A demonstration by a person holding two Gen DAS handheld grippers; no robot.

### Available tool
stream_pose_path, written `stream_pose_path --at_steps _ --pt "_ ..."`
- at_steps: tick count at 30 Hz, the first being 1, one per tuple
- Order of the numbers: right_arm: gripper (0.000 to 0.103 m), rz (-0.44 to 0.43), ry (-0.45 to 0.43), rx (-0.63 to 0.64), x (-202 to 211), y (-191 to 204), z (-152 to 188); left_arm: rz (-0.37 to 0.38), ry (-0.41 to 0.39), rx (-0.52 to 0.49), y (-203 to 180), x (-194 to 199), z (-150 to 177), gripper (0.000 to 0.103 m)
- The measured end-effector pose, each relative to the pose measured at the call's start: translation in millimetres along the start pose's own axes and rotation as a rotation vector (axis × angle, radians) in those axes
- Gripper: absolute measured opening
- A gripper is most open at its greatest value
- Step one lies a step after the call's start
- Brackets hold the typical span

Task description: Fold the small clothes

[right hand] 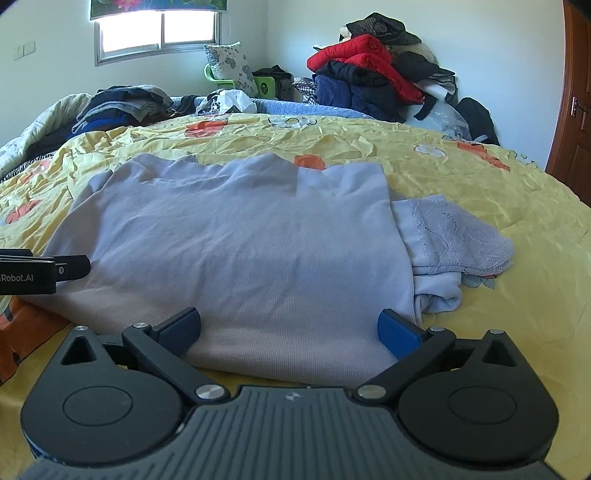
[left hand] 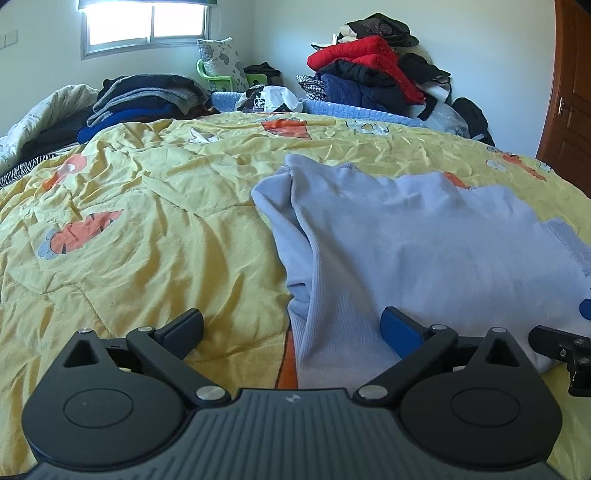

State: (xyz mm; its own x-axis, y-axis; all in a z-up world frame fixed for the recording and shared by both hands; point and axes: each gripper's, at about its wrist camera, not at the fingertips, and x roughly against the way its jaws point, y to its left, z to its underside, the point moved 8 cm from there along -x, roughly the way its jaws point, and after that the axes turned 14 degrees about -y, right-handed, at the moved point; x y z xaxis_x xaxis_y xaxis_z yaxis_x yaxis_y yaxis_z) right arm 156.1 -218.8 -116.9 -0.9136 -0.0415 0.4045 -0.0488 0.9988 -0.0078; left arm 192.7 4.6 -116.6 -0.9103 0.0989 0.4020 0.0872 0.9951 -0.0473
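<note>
Yellow carrot-print quilt (right hand: 461, 177) covered the bed, w/ clothes piles at the far edge. I saw the pale blue garment (right hand: 240, 240) lying folded on it, lace part (right hand: 461, 236) poking out on the right. My left gripper (left hand: 291, 328) sat over its left edge, jaws spread wide, nothing pinched. My right gripper (right hand: 290, 326) likewise released, jaws straddling the near hem.

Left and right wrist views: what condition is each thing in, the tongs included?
Left tongs: open, nothing gripped, at the garment's near left edge.
Right tongs: open, nothing gripped, over the garment's near edge.
Lilac garment: folded over, lying flat on the bed.
Lace piece: sticking out from under the right side.
Yellow quilt: spread, wrinkled.
Window: shut, bright.
</note>
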Motion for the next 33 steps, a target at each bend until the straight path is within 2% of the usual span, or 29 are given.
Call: stream_pose_path --at_steps 13,18,21,25,28,31,33 --pt "0.102 0.013 -0.001 -0.010 -0.2 -1.6 0.0 0.013 -0.006 -0.001 -0.5 4.1 1.1 0.103" --pt "0.102 0.019 -0.003 -0.023 3.3 -3.6 -0.8 0.039 -0.035 0.110 16.8 13.2 -7.6 0.103" --pt "0.098 0.041 -0.060 -0.079 25.7 0.1 -5.1 0.083 -0.005 0.138 33.3 8.7 -20.7 0.103" --pt "0.097 0.013 -0.125 0.141 51.3 41.6 -7.7 0.162 0.087 0.203 50.0 -18.1 -39.6 0.103" --pt "0.094 -0.050 -0.168 0.282 57.9 80.6 -9.6 0.227 0.165 0.314 56.5 -42.0 -46.7 0.103" --pt "0.087 -0.096 -0.168 0.379 53.9 110.2 -9.9 0.279 0.231 0.426 57.4 -59.6 -47.6 0.103" --pt "0.086 -0.105 -0.167 0.441 51.1 125.1 -9.3 0.317 0.253 0.455 54.3 -68.6 -48.5 0.103"
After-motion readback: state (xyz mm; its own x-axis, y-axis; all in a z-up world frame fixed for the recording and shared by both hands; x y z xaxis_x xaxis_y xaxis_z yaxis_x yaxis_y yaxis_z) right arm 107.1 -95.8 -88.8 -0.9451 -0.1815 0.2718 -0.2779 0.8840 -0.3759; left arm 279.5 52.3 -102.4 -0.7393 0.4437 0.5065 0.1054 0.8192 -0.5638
